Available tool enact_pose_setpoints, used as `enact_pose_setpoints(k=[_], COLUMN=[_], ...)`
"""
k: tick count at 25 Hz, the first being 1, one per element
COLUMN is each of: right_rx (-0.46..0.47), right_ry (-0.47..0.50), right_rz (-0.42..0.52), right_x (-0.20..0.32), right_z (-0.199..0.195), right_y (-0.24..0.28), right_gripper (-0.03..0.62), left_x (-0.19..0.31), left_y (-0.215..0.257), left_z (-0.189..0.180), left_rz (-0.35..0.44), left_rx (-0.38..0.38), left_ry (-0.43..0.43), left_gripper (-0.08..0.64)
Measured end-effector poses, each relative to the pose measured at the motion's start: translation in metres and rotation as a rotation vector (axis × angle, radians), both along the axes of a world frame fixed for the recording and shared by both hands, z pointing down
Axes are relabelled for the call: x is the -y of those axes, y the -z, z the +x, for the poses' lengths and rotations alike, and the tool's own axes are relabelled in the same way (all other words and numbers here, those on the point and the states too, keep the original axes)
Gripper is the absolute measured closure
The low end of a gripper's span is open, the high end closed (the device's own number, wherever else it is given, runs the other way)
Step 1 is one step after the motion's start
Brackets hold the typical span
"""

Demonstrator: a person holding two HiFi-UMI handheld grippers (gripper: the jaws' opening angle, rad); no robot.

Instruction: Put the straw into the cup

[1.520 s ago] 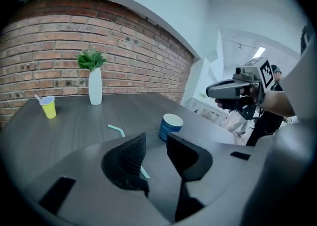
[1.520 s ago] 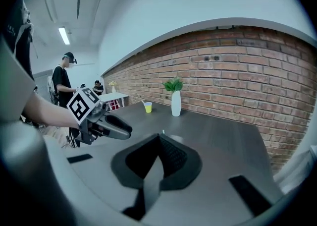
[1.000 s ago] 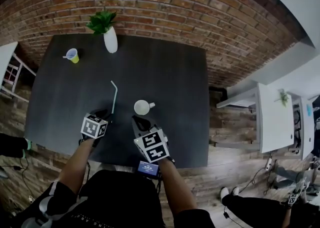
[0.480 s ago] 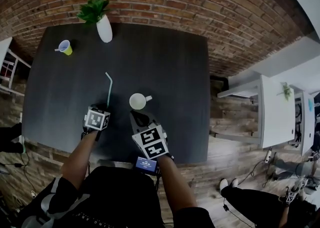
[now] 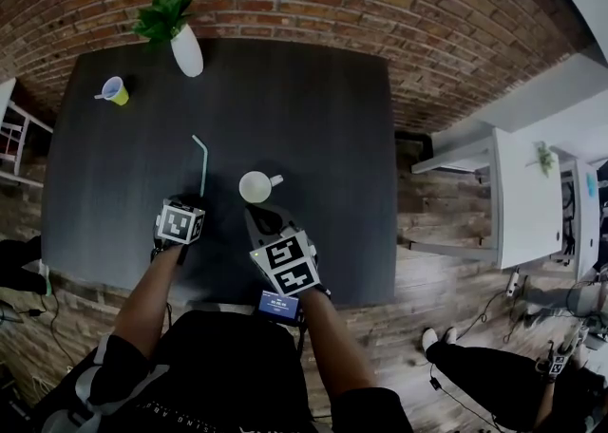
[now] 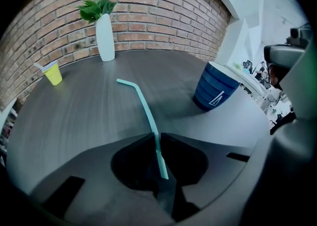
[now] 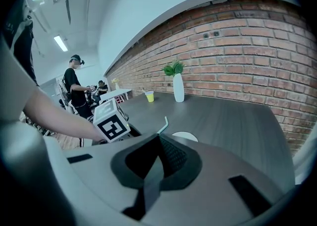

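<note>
The near end of the straw (image 6: 144, 107) is being pinched between the jaws of the left gripper (image 6: 156, 140). These jaws have just been closing, and the pads are now being pressed against the straw's sides. A short tail of the straw is being left behind the pads. The rest is being pointed away toward 12 o'clock, as far as its bent tip, which is angled toward 11 o'clock. Whether that far part is resting on the table (image 5: 323, 118) cannot be told.

In the head view the left gripper (image 5: 197, 201) is being held near the table's 6 o'clock edge. The right gripper (image 5: 261, 217) is being held just beside it at 3 o'clock. In the right gripper view, the right gripper (image 7: 157, 140) is being kept clenched on nothing.

The cup (image 5: 254, 186) is standing upright at 2 o'clock from the left gripper's tip. It is apart from the straw (image 5: 201, 167) and just ahead of the right gripper. It is being shown as a tapered blue cup (image 6: 215, 88) with a pale rim and a white inside.

The table is dark, matte and faintly grained. A wide bare stretch is being left open from 12 to 3 o'clock beyond the cup.

Farther off, at 11 o'clock, a small yellow cup (image 5: 114, 91) is standing. A slim white vase (image 5: 187, 49) with green leaves is standing at 12 o'clock by the far edge. The far edge is being backed by a rough brick wall (image 5: 380, 4).
</note>
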State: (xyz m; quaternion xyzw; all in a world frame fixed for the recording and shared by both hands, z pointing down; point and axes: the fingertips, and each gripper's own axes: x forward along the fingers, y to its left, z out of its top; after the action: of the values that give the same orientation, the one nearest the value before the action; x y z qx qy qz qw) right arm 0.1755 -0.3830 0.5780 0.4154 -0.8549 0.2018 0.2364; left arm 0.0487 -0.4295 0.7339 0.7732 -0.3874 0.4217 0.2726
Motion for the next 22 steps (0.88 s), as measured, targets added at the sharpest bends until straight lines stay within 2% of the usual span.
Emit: enact_pose_setpoints(k=[7,11,13,16,18,20,22], right_rx=[-0.001,-0.004,-0.004,0.022,0.082,0.207,0.393], right_ry=[-0.021,-0.025,-0.027,-0.033,-0.049,-0.081,-0.124], right_rz=[0.001,0.000,0.000,0.001,-0.004,-0.019,-0.041], right_x=[-0.005,-0.008,-0.009,-0.007,-0.003,0.005,0.015], right_z=[0.003,0.002,0.000,-0.006,-0.013,-0.020,-0.025], right_y=[0.001,0.004,0.005,0.009,0.016,0.028,0.047], right_gripper=[0.601,0.600,0.601,0.600,0.600,0.600,0.601], left_x=[-0.001,-0.005,-0.008,-0.011,-0.014,-0.021,-0.028], left_y=[0.000,0.006,0.014,0.045,0.086,0.136,0.178], left_z=[0.003,-0.001,0.000,0.007,0.018,0.031,0.040], left_rz=[-0.004,-0.003,0.011,0.062,0.124,0.200,0.268], left_rx=[-0.013,-0.059,-0.110,-0.258,-0.429,-0.617,-0.742], left_ry=[-0.080,-0.089,-0.082,-0.097,-0.130,-0.182,-0.236], left_gripper=[0.529,0.531,0.531,0.531,0.531,0.531,0.531])
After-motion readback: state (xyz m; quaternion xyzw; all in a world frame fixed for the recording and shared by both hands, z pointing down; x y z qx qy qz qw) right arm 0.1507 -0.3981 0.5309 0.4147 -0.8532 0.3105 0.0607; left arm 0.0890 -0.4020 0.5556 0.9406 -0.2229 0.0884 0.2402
